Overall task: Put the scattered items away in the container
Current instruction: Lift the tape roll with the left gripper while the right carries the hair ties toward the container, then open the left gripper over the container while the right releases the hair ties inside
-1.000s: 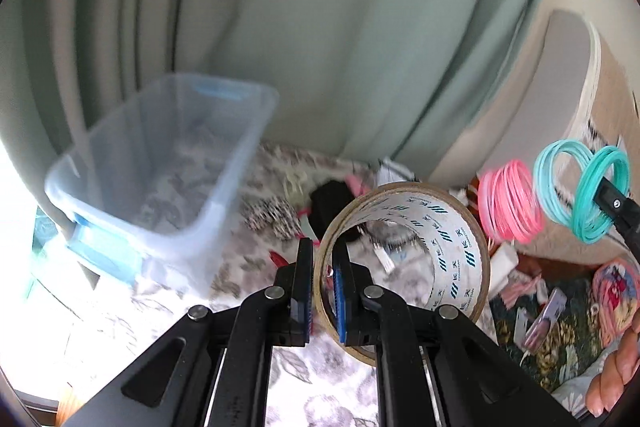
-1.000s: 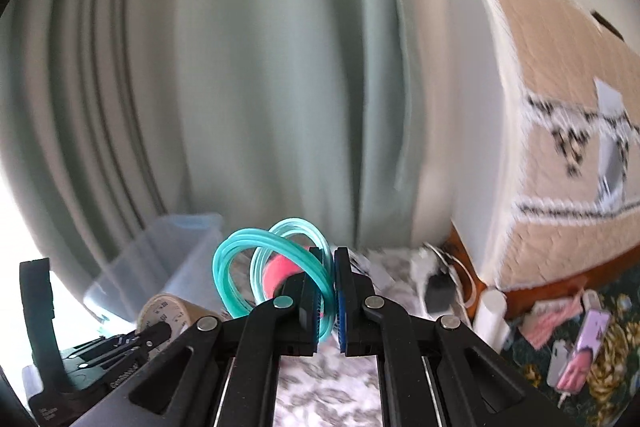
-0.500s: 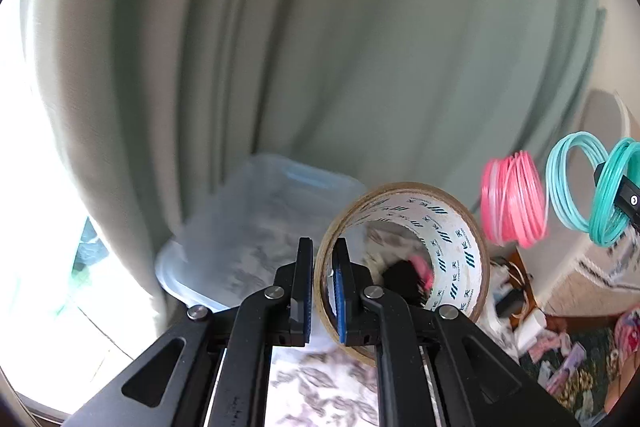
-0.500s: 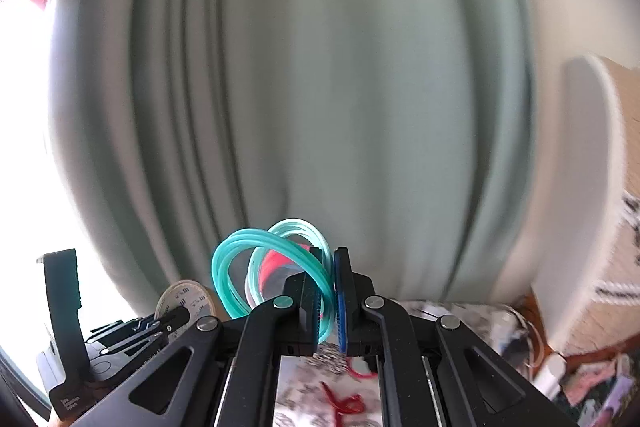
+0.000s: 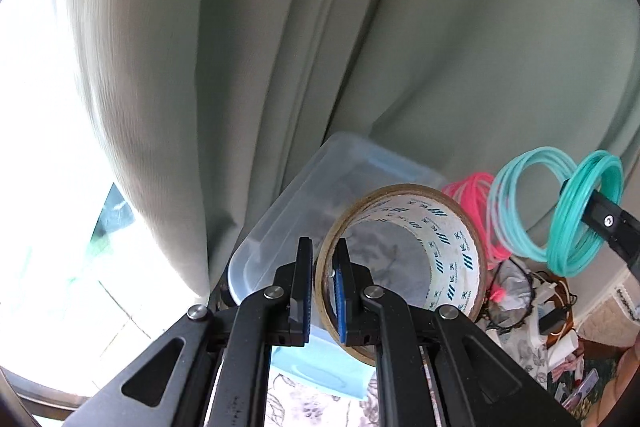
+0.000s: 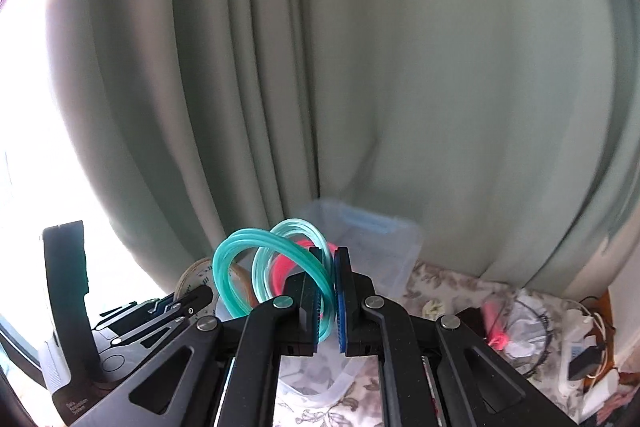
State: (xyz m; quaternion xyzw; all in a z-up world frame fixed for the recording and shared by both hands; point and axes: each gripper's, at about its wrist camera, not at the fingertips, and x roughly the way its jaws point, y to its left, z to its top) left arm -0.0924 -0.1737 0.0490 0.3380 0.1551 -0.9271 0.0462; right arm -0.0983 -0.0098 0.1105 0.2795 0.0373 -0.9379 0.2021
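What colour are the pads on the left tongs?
Blue pads, gripping the tape roll; left wrist view shows them best.

A surface covered in pale cloth with a grey leaf-and-flower print [image 6: 436,287] carries everything. On it stands a clear plastic storage box with a light blue handle [image 6: 372,247], hard against the grey-green curtain. To its right lies a loose clutter: a crumpled white bag with a black cord [image 6: 524,323], a pink strip [image 6: 494,323], and what may be a white charger [image 6: 580,359].
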